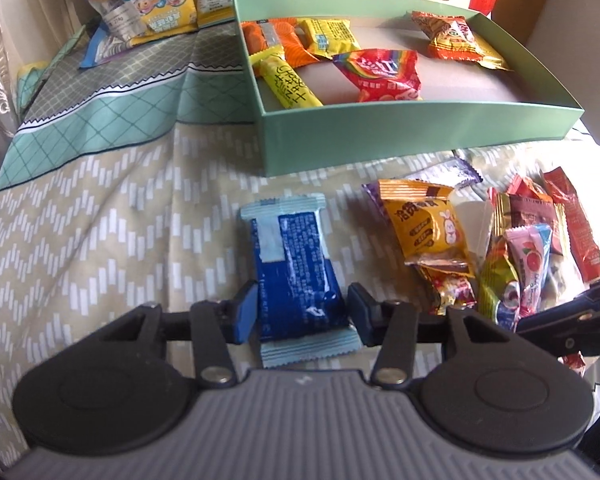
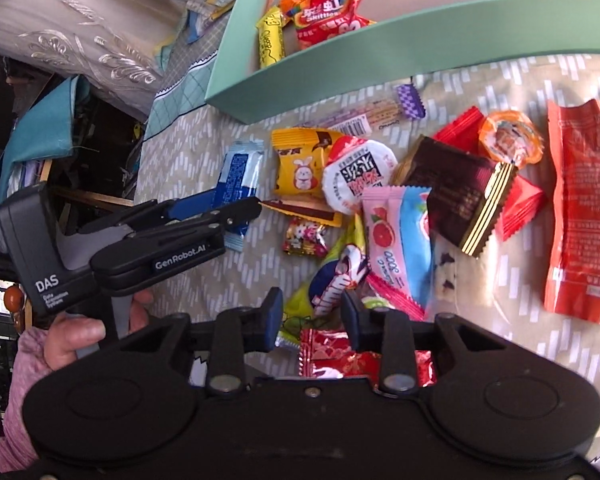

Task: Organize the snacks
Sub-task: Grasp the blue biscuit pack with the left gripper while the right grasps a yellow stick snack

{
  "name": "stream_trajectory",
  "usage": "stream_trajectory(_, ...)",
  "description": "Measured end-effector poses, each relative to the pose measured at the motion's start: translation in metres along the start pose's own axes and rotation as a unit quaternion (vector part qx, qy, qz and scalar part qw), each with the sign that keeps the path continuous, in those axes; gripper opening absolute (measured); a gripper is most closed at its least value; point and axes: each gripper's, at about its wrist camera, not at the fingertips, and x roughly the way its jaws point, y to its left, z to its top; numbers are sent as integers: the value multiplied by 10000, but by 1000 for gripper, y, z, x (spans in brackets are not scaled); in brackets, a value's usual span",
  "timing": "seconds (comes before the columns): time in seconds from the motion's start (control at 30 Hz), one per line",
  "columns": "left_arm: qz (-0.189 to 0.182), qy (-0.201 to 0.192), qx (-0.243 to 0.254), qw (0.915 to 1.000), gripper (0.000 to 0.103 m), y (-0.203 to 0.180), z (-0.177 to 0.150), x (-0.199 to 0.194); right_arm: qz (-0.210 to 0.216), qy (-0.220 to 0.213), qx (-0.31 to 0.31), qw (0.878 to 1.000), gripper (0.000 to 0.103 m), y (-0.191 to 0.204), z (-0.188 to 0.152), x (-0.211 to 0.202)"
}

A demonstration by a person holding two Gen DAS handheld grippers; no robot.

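The left hand-held gripper pinches the blue snack packet lying just in front of the green box. Further right, the right hand-held gripper, half closed, straddles a white-and-red candy wrapper in the pile.

Blue snack packet lies flat near the mint box holding five snacks.

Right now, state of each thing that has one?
Green box: lidless, five snacks inside.
Blue wafer pack: sealed, flat on the cloth, between the left gripper fingers, which touch its sides.
Right gripper: part closed around a small white-and-red candy; contact unclear.
Loose snack pile: outside the box, unsorted.
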Motion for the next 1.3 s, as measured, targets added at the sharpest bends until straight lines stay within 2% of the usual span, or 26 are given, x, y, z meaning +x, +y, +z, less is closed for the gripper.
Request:
stream_trajectory(0.13, 125, -15, -250, 9996, 50, 4, -2, -2, -168, -48, 74, 9998, 34, 1, 2, 10)
stream_trajectory(0.23, 319, -43, -598, 9977, 56, 12, 2, 0, -361, -265, 24, 9990, 34, 5, 4, 15)
stream_trajectory(0.3, 359, -67, -632, 9973, 60, 12, 5, 2, -549, -472, -206, 9972, 34, 9, 3, 15)
stream_trajectory(0.4, 491, -126, -414, 9979, 62, 1, 7, 6, -719, -580, -518, 9944, 23, 13, 1, 16)
stream_trajectory(0.43, 489, -189, -381, 9979, 60, -1, 6, 6, -724, -607, -571, 9939, 21, 14, 0, 15)
stream_trajectory(0.5, 412, -302, -404, 9979, 38, -4, 7, 4, -690, -654, -622, 9935, 17, 15, 0, 12)
stream_trajectory(0.67, 569, -343, -537, 9963, 36, -4, 4, -3, -608, -819, -811, 9915, 12, 19, -2, -3)
stream_trajectory(0.97, 324, -540, -879, 9941, 36, 4, -1, -41, -341, -1102, -710, 9908, 12, 13, 4, -31)
stream_trajectory(1.1, 145, -697, -875, 9936, 36, -3, 12, -57, -183, -1332, -642, 9888, 11, 12, 13, -49)
stream_trajectory(1.2, -10, -823, -780, 9936, 36, -16, 29, -63, -114, -1529, -589, 9864, 7, 10, 24, -65)
stream_trajectory(1.3, -87, -948, -644, 9934, 36, -30, 48, -65, -177, -1760, -601, 9824, 6, 7, 39, -80)
